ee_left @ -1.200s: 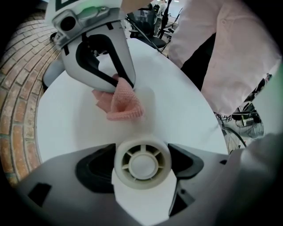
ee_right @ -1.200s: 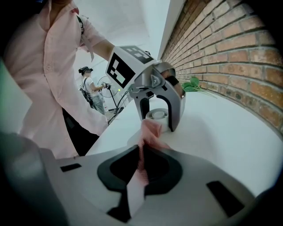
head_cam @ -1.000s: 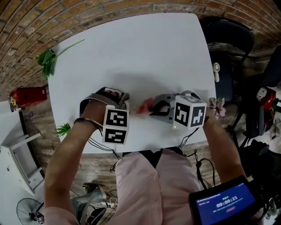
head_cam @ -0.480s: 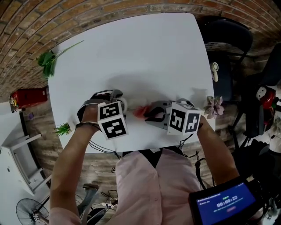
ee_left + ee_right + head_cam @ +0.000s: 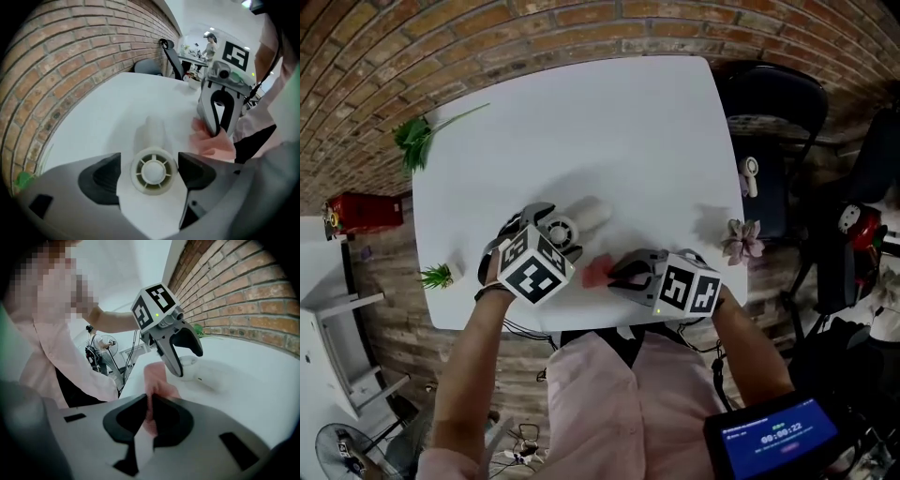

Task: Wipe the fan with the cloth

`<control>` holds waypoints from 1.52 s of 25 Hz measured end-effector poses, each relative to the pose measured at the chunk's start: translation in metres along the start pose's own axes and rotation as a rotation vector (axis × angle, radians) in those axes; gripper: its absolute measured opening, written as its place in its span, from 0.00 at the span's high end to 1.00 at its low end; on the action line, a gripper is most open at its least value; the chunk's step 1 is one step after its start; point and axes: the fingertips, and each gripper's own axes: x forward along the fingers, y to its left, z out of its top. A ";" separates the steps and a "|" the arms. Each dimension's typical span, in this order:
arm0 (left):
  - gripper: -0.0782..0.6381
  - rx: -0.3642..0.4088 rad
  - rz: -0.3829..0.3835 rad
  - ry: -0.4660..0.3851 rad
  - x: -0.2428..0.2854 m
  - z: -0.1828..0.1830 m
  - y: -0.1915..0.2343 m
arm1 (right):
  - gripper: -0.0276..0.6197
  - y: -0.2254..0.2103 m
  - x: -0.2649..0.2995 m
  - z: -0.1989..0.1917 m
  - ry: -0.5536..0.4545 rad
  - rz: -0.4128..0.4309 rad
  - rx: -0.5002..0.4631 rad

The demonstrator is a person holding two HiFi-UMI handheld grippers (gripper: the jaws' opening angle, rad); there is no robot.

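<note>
A small white fan (image 5: 562, 229) lies on the white table (image 5: 609, 122), its handle pointing to the back right. My left gripper (image 5: 551, 236) is shut on the fan's round head (image 5: 151, 171), one jaw on each side. My right gripper (image 5: 615, 274) is shut on a pink cloth (image 5: 596, 273) that rests on the table just right of the fan. The cloth (image 5: 157, 380) sticks out past the pinched jaws of the right gripper (image 5: 150, 416). From the left gripper view, the right gripper (image 5: 220, 112) stands over the cloth (image 5: 211, 143), apart from the fan.
A green sprig (image 5: 417, 136) lies at the table's back left corner. A small green plant (image 5: 438, 276) sits at the left edge and a pink flower (image 5: 741, 240) at the right edge. A dark chair (image 5: 769, 103) stands beyond the right side, a brick wall behind.
The left gripper has turned, and the fan's head and handle now show beyond it. The right gripper with the cloth has shifted left, closer to the fan.
</note>
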 end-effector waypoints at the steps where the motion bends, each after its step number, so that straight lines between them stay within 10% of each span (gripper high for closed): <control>1: 0.37 -0.029 0.033 -0.017 -0.007 0.001 0.004 | 0.90 0.002 -0.003 0.001 -0.015 -0.010 0.008; 8: 0.38 -0.479 0.315 -0.487 -0.106 0.035 0.018 | 0.90 -0.007 -0.057 0.030 -0.173 -0.157 0.027; 16: 0.84 -0.637 0.688 -1.047 -0.277 0.079 -0.007 | 0.90 -0.020 -0.160 0.145 -0.446 -0.547 0.112; 21: 0.87 -0.566 0.919 -1.074 -0.334 0.083 -0.012 | 0.90 -0.024 -0.202 0.204 -0.567 -0.767 0.074; 38: 0.87 -0.458 0.962 -1.130 -0.383 0.066 -0.014 | 0.90 0.006 -0.183 0.241 -0.583 -0.982 -0.001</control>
